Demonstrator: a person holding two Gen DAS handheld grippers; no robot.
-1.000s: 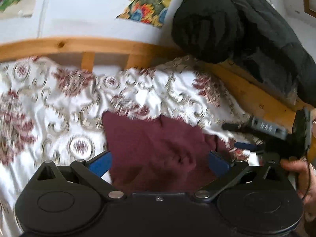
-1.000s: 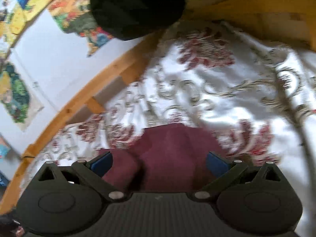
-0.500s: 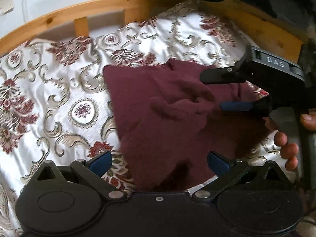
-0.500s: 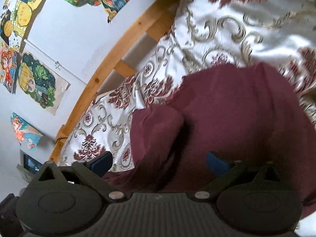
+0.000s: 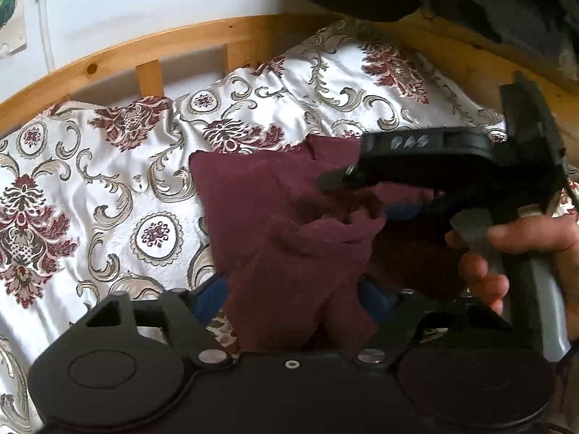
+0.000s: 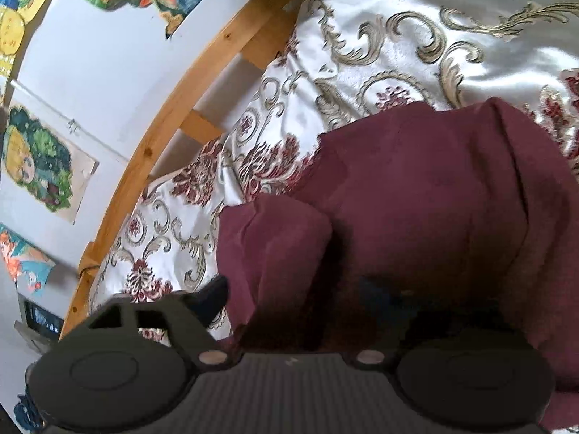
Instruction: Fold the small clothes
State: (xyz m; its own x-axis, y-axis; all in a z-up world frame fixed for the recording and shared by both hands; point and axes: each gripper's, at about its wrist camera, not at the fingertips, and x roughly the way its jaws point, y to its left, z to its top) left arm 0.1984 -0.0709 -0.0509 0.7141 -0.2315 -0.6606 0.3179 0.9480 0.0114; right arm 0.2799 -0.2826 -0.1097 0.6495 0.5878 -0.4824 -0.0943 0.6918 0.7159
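Both claws closing on the maroon knit garment (image 5: 253, 209)

Since a second ago both claws dropped closer to the white satin bedspread with red-gold scrollwork (image 5: 90, 188). The left claw (image 5: 289, 289) has just narrowed, blue pads flanking a raised fold; the right claw (image 6: 300, 296) likewise, half buried in cloth. Bare bedspread lies left of the garment, up to the pine bed rail (image 5: 144, 47). Only the left view shows the person's hand (image 5: 524, 253).

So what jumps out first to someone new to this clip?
The maroon garment bunched mid-bed on the ornate floral bedspread. Both grippers have just been closing: the left gripper around its near fold, the right gripper, held by a hand, reaching in from the right.
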